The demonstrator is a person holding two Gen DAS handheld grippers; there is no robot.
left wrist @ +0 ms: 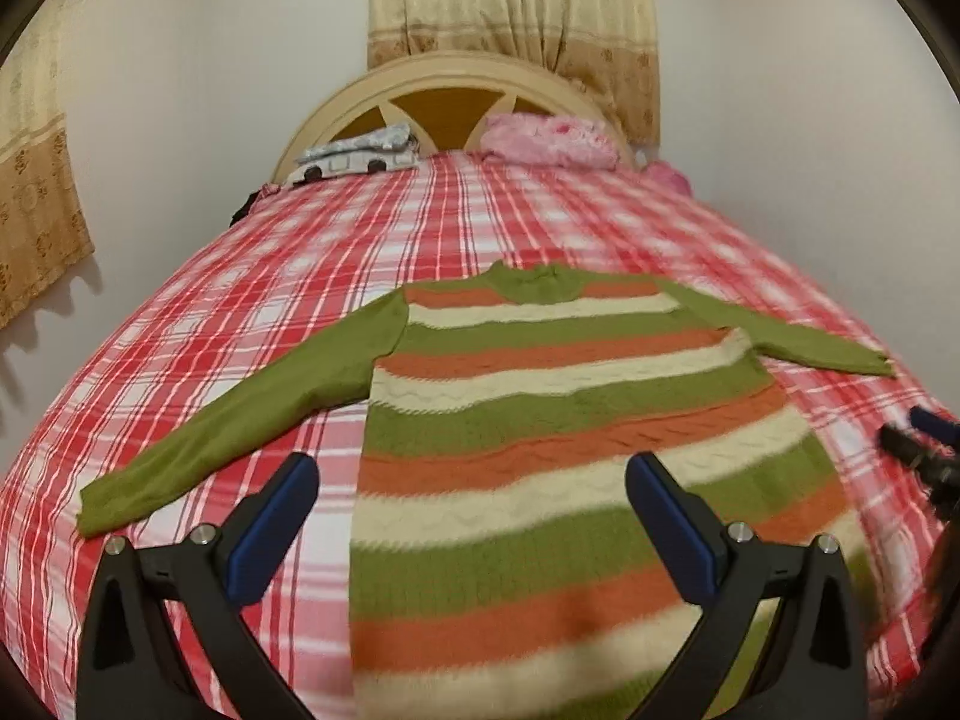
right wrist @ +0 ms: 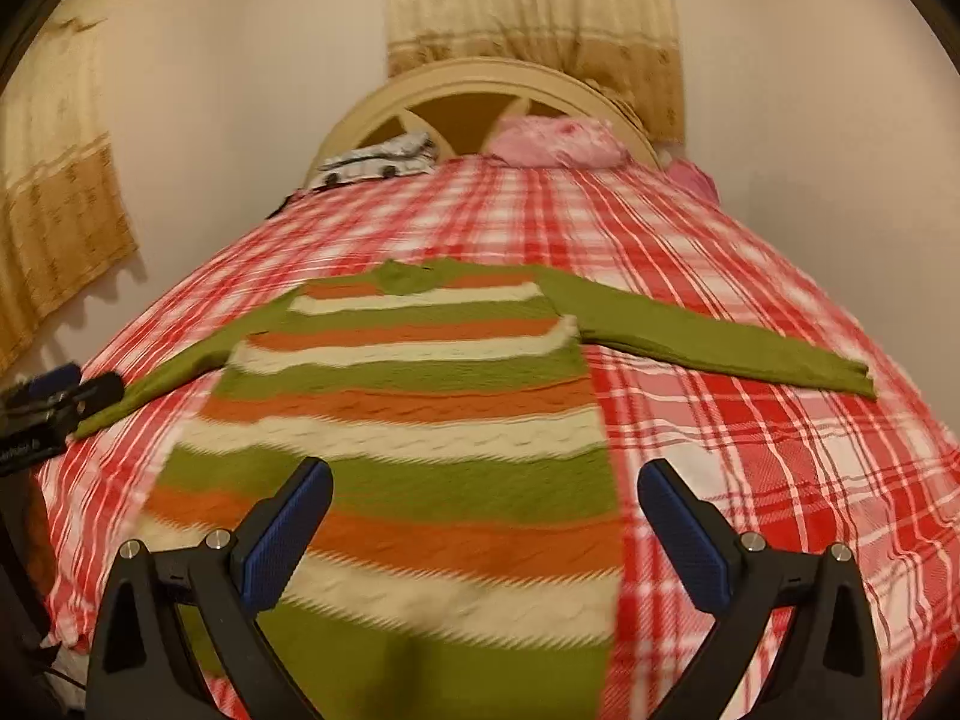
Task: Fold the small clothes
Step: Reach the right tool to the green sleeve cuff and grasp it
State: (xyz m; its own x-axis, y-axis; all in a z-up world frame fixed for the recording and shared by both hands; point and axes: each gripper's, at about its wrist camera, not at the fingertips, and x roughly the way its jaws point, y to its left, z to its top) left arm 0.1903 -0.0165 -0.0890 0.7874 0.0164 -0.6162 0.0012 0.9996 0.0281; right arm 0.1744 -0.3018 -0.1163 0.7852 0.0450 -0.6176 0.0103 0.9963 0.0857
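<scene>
A small striped sweater (left wrist: 540, 420), green, orange and cream with green sleeves, lies flat and spread on the red plaid bed (left wrist: 420, 228), neck toward the headboard. My left gripper (left wrist: 471, 468) is open and empty above the sweater's lower left side. Its left sleeve (left wrist: 228, 426) stretches out to the left. The sweater also shows in the right wrist view (right wrist: 408, 396). My right gripper (right wrist: 485, 477) is open and empty above the sweater's lower right edge. The right sleeve (right wrist: 720, 342) stretches out to the right. Each gripper shows at the edge of the other view.
A cream headboard (left wrist: 456, 72) stands at the far end with a patterned pillow (left wrist: 360, 156) and pink pillow (left wrist: 552, 138). Curtains (left wrist: 510, 6) hang behind. White walls flank the bed. The plaid sheet (right wrist: 780, 480) spreads around the sweater.
</scene>
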